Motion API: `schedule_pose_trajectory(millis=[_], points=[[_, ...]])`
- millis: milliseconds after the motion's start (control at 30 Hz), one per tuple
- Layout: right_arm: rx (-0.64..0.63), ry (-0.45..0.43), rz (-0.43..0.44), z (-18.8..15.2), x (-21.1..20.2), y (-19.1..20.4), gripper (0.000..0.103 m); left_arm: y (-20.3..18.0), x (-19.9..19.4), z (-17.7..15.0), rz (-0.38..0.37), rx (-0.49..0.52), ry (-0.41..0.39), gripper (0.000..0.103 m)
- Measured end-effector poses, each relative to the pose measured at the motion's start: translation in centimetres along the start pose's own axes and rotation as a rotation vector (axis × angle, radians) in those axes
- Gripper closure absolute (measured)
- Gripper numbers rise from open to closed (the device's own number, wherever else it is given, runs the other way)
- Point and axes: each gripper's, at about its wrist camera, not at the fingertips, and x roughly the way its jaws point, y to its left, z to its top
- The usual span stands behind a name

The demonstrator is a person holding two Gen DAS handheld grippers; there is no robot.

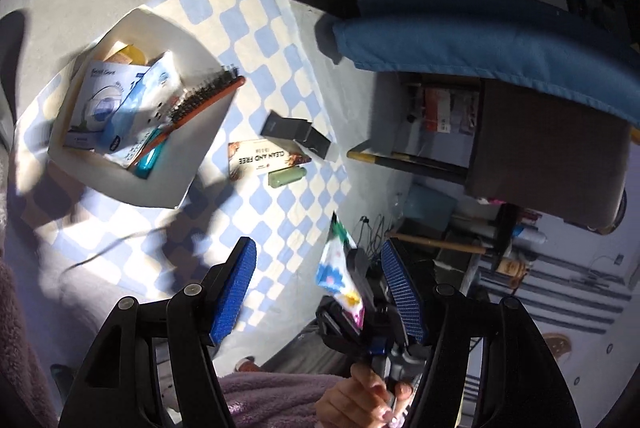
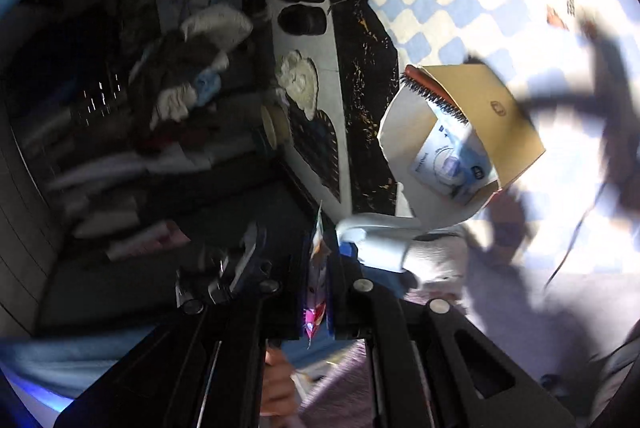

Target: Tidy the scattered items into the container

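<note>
The white box [image 1: 182, 184] stands on the blue-checked cloth [image 1: 276, 52], holding a hairbrush [image 1: 208, 94], packets and a teal item. A "Clean and Free" carton [image 1: 266, 158], a black box [image 1: 296, 134] and a green tube [image 1: 287, 177] lie on the cloth to its right. My left gripper [image 1: 318, 282] is open and empty above the cloth's near edge. My right gripper [image 1: 362, 280] is shut on a flowered packet [image 1: 340, 270]; it shows edge-on in the right wrist view [image 2: 318, 284]. The box also shows there [image 2: 500, 116].
A blue-cushioned chair [image 1: 480, 36] and a dark cabinet [image 1: 548, 156] stand to the right. Shelves of clutter [image 2: 160, 132] and dark shoes [image 2: 302, 4] lie left in the right wrist view. A thin cable [image 1: 108, 248] crosses the cloth.
</note>
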Motion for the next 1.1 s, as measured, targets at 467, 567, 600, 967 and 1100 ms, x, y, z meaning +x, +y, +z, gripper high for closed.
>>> schedule_pose_trajectory(millis=[467, 567, 600, 967, 1100], points=[[0.122, 0.043, 0.149, 2.5, 2.0, -1.0, 0.093, 0.4, -1.1, -0.3, -0.033, 0.058, -0.057, 0.073], [0.101, 0.069, 0.146, 2.6, 2.3, -0.8, 0.093, 1.1, -1.6, -0.1, -0.061, 0.017, -0.082, 0.073], [0.101, 0.075, 0.150, 2.6, 2.4, -0.8, 0.093, 1.3, -1.7, -0.1, -0.067, 0.007, -0.089, 0.076], [0.128, 0.041, 0.181, 2.8, 1.8, -1.5, 0.093, 0.5, -1.3, -0.8, -0.090, 0.076, -0.054, 0.094], [0.147, 0.037, 0.187, 2.9, 1.9, -1.6, 0.091, 0.6, -1.6, -0.4, -0.097, 0.082, -0.058, 0.097]])
